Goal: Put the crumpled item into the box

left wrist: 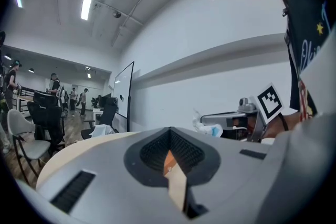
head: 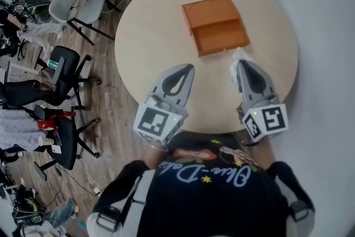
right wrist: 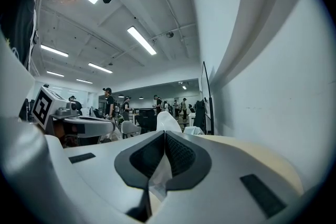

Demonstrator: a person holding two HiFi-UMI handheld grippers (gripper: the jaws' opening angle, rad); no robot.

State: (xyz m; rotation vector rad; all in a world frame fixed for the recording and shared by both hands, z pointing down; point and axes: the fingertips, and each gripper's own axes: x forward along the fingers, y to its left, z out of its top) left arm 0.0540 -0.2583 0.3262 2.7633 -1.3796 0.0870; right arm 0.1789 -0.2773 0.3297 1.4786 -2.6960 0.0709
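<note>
Crumpled translucent white wrapper [head: 237,57] is being held clamped between the jaws of the right gripper [head: 242,64], just beside the near edge of the open orange cardboard box [head: 215,25] on the round beige table [head: 147,36]. The left gripper [head: 189,67] is being kept with jaws together, empty. Cursive lettering on the black shirt [head: 205,175] cannot be read.

The box [head: 215,25] at twelve o'clock is plain orange on the pale beige table [head: 141,44]. My left gripper [head: 188,68] and right gripper [head: 242,64] are light grey, and their marker cubes [head: 158,121] are patterned in black and white squares. The crumpled item [head: 238,56] is whitish and see-through. At nine o'clock the floor [head: 108,91] is brown wood-grain. My shirt [head: 222,202] is black with yellow stars.
</note>
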